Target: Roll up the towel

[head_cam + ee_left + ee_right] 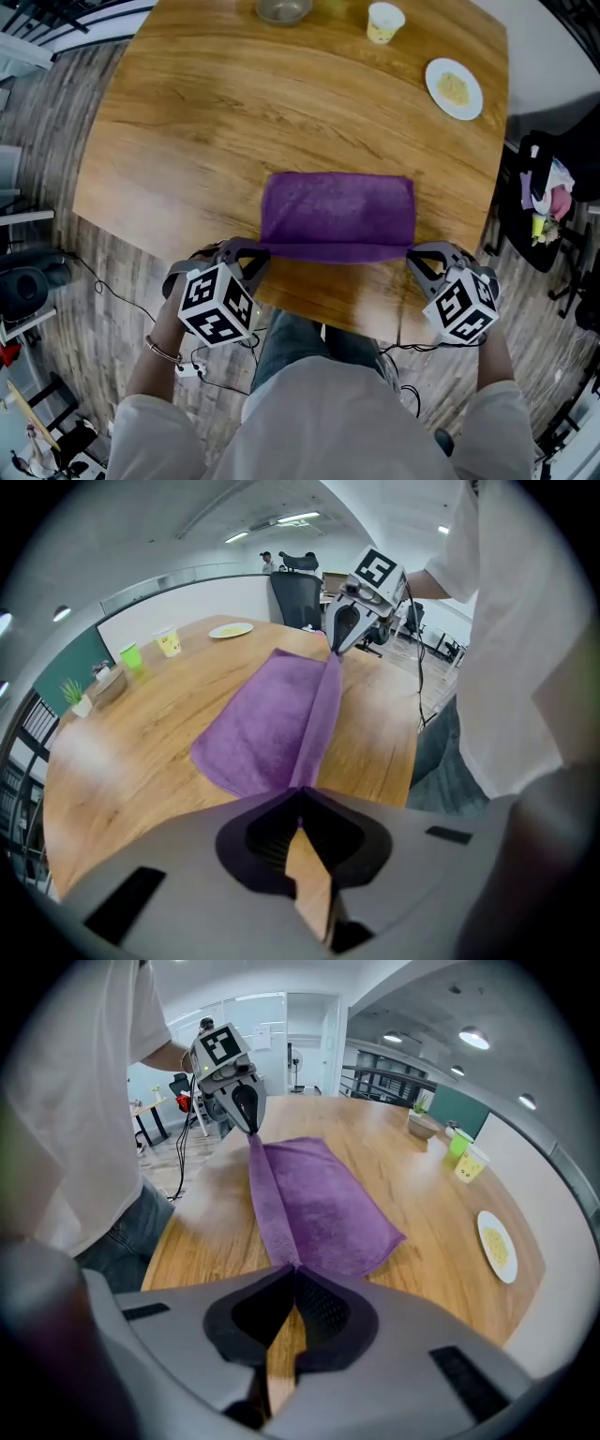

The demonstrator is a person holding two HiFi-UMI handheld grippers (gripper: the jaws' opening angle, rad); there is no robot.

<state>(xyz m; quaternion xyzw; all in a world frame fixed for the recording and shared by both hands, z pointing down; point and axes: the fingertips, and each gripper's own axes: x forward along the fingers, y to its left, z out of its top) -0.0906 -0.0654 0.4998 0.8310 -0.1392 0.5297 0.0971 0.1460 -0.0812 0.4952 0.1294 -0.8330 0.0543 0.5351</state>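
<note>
Pinching the near corners of the purple towel [337,208], the left gripper [261,253] and right gripper [414,257] keep jaws closed on its raised hem, just inside the near edge of the bench [216,122] — bare wood beyond, cup [384,22] and plate [454,88] well apart.

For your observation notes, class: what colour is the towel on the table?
Purple, a plain towel; clearest in the head view.
</note>
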